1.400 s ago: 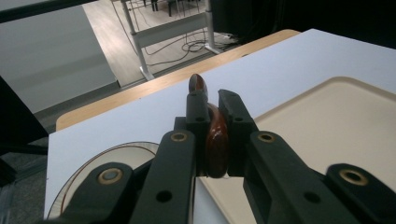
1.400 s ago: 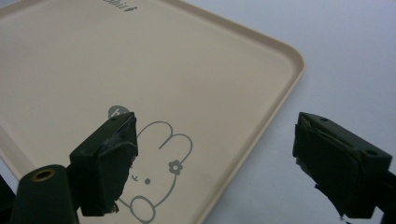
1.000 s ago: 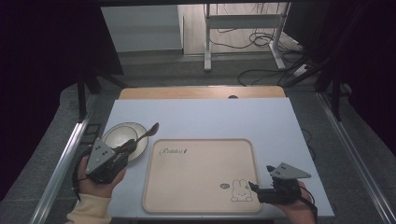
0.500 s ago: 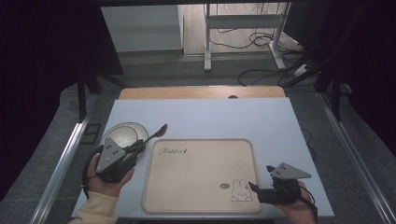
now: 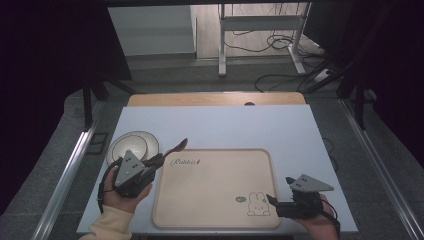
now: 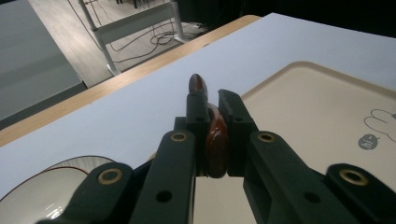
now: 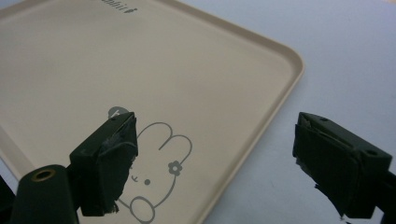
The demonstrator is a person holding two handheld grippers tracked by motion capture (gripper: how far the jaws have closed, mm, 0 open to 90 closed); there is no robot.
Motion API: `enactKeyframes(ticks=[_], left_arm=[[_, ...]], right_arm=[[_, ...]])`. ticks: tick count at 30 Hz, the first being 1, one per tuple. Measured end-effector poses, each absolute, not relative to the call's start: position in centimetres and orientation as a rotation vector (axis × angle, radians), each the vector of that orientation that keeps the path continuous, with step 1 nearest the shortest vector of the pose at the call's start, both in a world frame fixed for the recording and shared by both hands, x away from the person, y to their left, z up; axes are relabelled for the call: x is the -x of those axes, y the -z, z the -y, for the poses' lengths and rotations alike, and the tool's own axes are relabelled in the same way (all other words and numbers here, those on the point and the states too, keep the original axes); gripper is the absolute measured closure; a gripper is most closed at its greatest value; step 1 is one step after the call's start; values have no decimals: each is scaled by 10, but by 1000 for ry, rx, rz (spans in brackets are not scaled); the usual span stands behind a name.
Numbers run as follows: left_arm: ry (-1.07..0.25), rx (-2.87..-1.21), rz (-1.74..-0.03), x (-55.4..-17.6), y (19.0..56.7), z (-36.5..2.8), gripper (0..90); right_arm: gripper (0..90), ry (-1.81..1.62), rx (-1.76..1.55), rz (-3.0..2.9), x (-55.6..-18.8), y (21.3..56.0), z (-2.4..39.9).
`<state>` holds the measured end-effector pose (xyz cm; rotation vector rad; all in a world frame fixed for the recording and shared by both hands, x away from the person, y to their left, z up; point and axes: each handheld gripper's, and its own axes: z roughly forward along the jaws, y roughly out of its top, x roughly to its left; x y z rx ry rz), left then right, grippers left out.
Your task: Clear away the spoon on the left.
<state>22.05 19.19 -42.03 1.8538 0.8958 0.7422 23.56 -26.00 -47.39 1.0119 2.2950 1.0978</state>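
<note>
In the high view I see the pale tabletop (image 5: 280,130) with a beige tray (image 5: 215,192) in the middle of its near half. At about 9 o'clock from the tray, just beside its left rim, stands a white bowl (image 5: 133,146) on the tabletop. My left gripper (image 5: 150,167) is between the bowl and the tray, and a brown spoon (image 5: 175,147) sticks out from it toward 1 o'clock, its end just over the tray's far left corner. My right gripper (image 5: 272,202) rests at the tray's near right corner, close to the rabbit drawing (image 5: 258,204). Nothing stands between either gripper and the tray.

In the left gripper view the fingers (image 6: 198,116) are pressed tight on the spoon (image 6: 215,140), which stands on edge between them; this pinch is not clear from above. The bowl (image 6: 42,193) shows at 8 o'clock, the tray (image 6: 322,112) at 3 o'clock.

In the right gripper view the fingers (image 7: 109,154) are spread wide and hold nothing. Between them I see the tray's rim (image 7: 261,140), with the rabbit drawing (image 7: 156,172) beside the left finger.
</note>
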Motion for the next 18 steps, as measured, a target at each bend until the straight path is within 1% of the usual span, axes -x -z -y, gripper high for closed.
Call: enactKeyframes(ticks=[18], left_arm=[[-703, -1935, -861, -226, 439, -176, 847]], right_arm=[[144, -1091, -1012, -2301, -236, 475, 260]])
